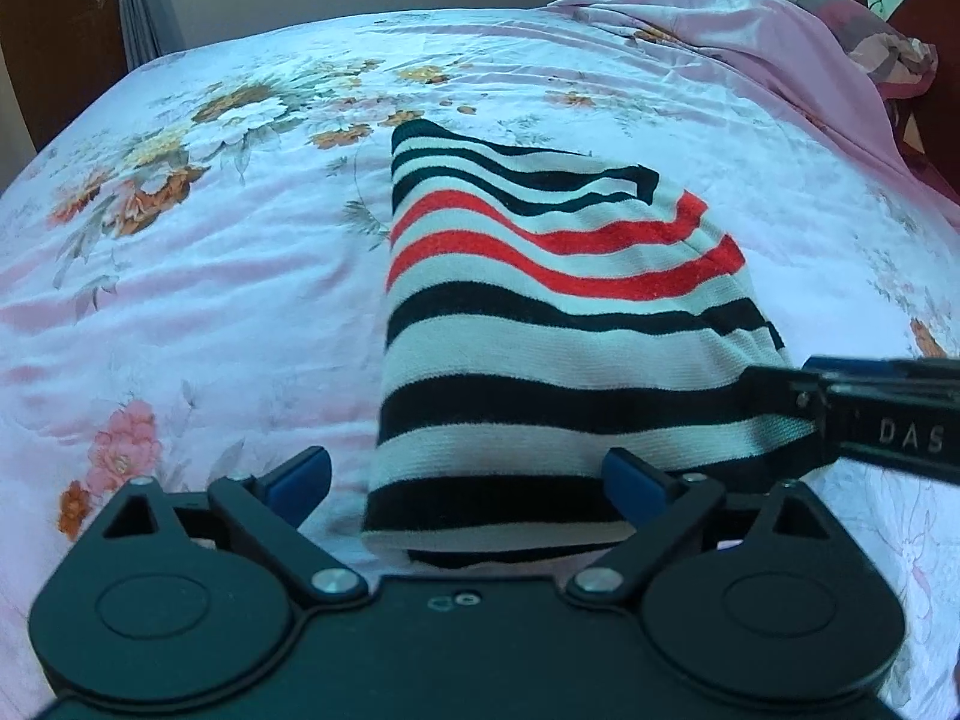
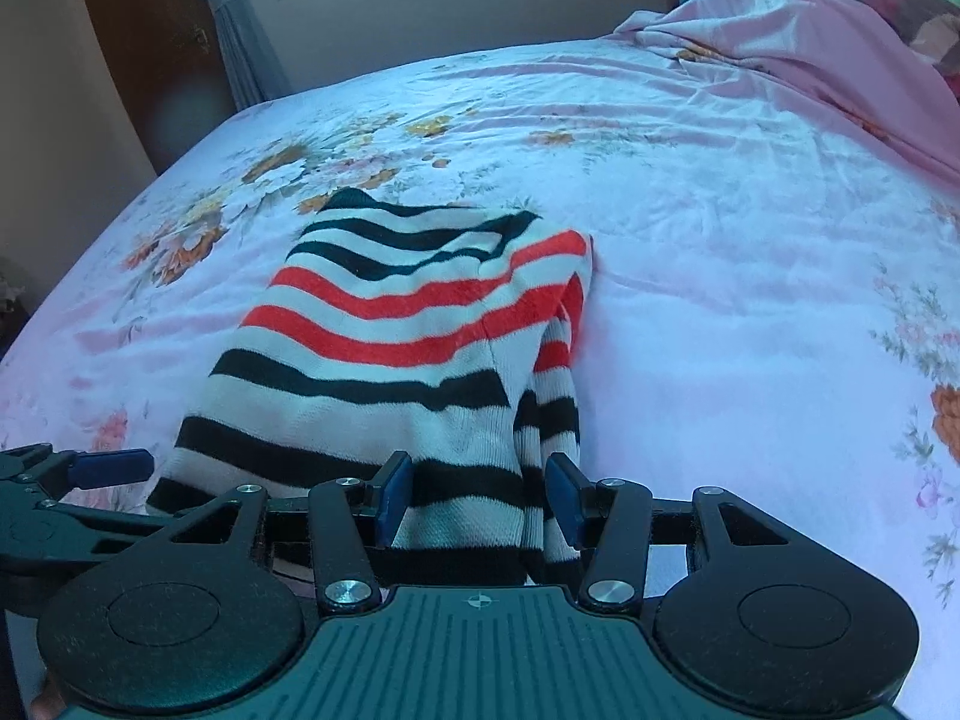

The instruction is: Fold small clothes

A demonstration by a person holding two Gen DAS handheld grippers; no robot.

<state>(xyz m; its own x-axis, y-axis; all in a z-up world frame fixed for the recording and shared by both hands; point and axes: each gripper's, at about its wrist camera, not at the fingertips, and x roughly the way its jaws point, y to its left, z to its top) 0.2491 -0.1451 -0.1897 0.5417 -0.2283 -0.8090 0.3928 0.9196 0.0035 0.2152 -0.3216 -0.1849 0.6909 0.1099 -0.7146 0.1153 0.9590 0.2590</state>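
Observation:
A small striped garment (image 1: 540, 312), white with black and red bands, lies folded lengthwise on the floral bed sheet (image 1: 210, 276). It also shows in the right wrist view (image 2: 384, 360). My left gripper (image 1: 468, 480) is open, its blue pads on either side of the garment's near left corner. My right gripper (image 2: 480, 498) has its jaws partly apart with the garment's near right edge between the pads; it also shows in the left wrist view (image 1: 798, 414), where it touches the cloth's right corner. The left gripper's blue fingertip (image 2: 114, 468) shows at the left of the right wrist view.
A rumpled pink sheet and patterned pillows (image 1: 780, 30) are heaped at the far right of the bed. A wooden door (image 2: 150, 48) and a grey curtain (image 2: 240, 30) stand beyond the bed's far left edge.

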